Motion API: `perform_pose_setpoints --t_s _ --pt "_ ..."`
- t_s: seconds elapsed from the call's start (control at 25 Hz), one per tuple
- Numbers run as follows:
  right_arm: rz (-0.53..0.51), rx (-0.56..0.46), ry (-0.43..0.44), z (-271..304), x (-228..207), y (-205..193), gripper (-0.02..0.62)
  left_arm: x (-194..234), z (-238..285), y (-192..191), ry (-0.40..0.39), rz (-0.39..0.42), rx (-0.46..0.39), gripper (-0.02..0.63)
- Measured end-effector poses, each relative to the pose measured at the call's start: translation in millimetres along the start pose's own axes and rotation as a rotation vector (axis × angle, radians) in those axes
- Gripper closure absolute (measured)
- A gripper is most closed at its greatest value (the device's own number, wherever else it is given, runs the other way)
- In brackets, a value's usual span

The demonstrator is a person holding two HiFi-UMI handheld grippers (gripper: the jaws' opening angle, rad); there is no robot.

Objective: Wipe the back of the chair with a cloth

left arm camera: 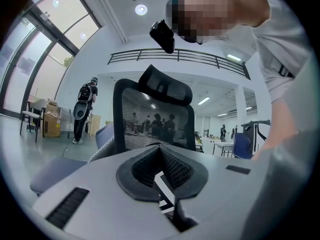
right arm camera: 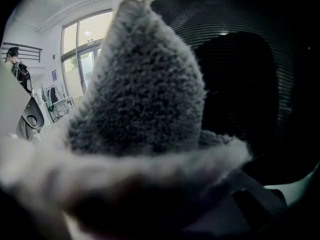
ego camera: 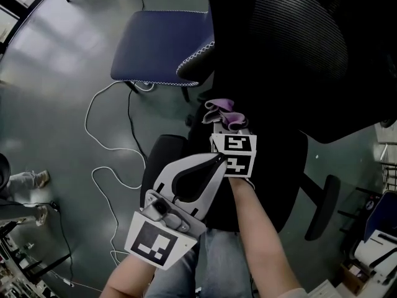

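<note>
Two risks: the right gripper (ego camera: pixel 231 128), pinching the bunched cloth (ego camera: pixel 221 110), could lose it on the mesh chair back (ego camera: pixel 291 42), or bump the left gripper (ego camera: pixel 218 159) (jaws together, empty) beside it.

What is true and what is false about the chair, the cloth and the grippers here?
1. The right hand-held gripper holds a cloth. True.
2. The cloth is green. False: it looks purple.
3. The left hand-held gripper holds a sponge. False: its jaws are together with nothing between them.
4. The black chair has a mesh back. True.
5. A blue chair stands near it. True.
</note>
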State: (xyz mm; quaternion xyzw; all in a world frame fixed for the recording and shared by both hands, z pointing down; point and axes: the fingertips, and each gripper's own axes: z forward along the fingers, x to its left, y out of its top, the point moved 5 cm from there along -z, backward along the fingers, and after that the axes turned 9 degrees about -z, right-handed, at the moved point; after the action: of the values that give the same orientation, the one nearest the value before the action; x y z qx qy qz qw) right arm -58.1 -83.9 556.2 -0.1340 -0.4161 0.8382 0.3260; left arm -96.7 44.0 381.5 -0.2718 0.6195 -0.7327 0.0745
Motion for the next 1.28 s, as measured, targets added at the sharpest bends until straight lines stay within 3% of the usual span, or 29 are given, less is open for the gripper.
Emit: perform_pose_setpoints --t_s 0.64,1.0,1.28 --pt "0.023 0.037 0.018 37.1 7.3 -41.4 0.517 8.6 0.4 -15.5 -0.016 0.003 0.002 0.595" --pt "0.024 -0.064 -0.023 37.5 -4.0 -42.3 0.517 11.3 9.2 -34.9 -0.026 0.059 -0.017 0.595" --pt "0.048 -0.094 -0.095 15.5 -43.1 -54.9 0.518 -9.3 25.8 -44.4 -0.073 0.087 -0.019 0.595"
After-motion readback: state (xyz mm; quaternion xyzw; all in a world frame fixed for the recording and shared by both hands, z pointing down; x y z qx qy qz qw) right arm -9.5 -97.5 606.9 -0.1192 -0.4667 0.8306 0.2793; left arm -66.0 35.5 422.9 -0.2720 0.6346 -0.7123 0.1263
